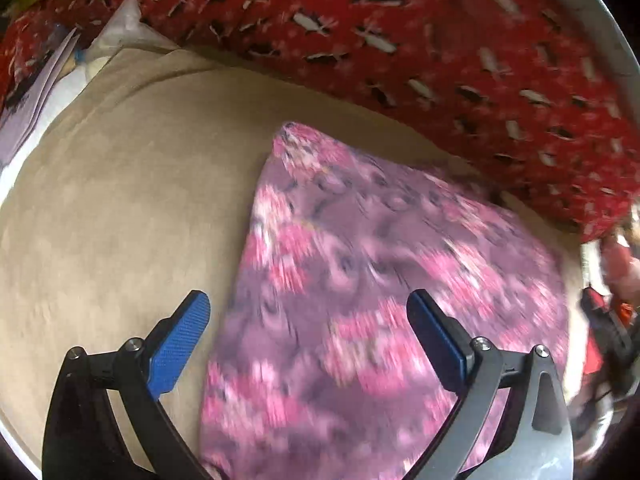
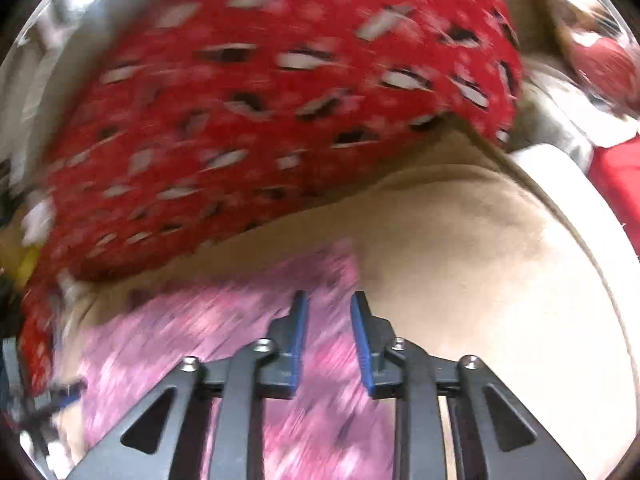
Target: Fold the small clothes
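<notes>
Beige padded surface (image 1: pixel 120 208), soft nap, far edge butting a red patterned cloth (image 1: pixel 440 48). Pink-purple floral garment (image 1: pixel 360 280) lies flat near that edge. Left gripper (image 1: pixel 308 312) above it, jaws wide apart, empty. Right gripper (image 2: pixel 329 304) over the garment's corner, jaws partly apart, nothing clamped. Both views motion-blurred.
</notes>
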Action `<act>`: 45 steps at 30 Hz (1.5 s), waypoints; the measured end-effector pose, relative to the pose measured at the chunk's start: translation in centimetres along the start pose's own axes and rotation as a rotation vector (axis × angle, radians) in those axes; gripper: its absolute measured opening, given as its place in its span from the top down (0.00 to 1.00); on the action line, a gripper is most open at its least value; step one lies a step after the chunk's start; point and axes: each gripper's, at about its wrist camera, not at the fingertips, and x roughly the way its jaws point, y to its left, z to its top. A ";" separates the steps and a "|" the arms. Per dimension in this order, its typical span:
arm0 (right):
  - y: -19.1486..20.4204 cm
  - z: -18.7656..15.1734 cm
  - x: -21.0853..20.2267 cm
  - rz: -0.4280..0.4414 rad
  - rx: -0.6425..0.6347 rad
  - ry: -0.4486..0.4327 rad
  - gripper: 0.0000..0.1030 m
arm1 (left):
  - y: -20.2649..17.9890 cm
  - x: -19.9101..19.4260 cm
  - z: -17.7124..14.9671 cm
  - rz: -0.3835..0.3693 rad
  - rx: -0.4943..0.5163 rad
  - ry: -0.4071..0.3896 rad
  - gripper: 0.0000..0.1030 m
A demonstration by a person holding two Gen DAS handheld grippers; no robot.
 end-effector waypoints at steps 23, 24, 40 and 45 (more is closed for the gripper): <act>7.2 -8.7 -4.0 -0.027 -0.187 -0.041 0.26 | 8.9 -2.2 -3.6 -0.112 -0.267 0.150 0.05; 7.4 -8.5 -3.8 -0.021 -0.197 -0.047 0.26 | 8.2 -1.5 -4.1 -0.118 -0.260 0.171 0.05; 11.1 -8.0 -4.3 -0.011 -0.263 -0.182 0.22 | 3.9 0.1 -4.7 -0.118 -0.132 0.224 0.03; 12.5 -10.0 -1.6 -0.013 -0.386 -0.078 0.22 | 3.9 0.4 -4.7 -0.129 -0.156 0.228 0.03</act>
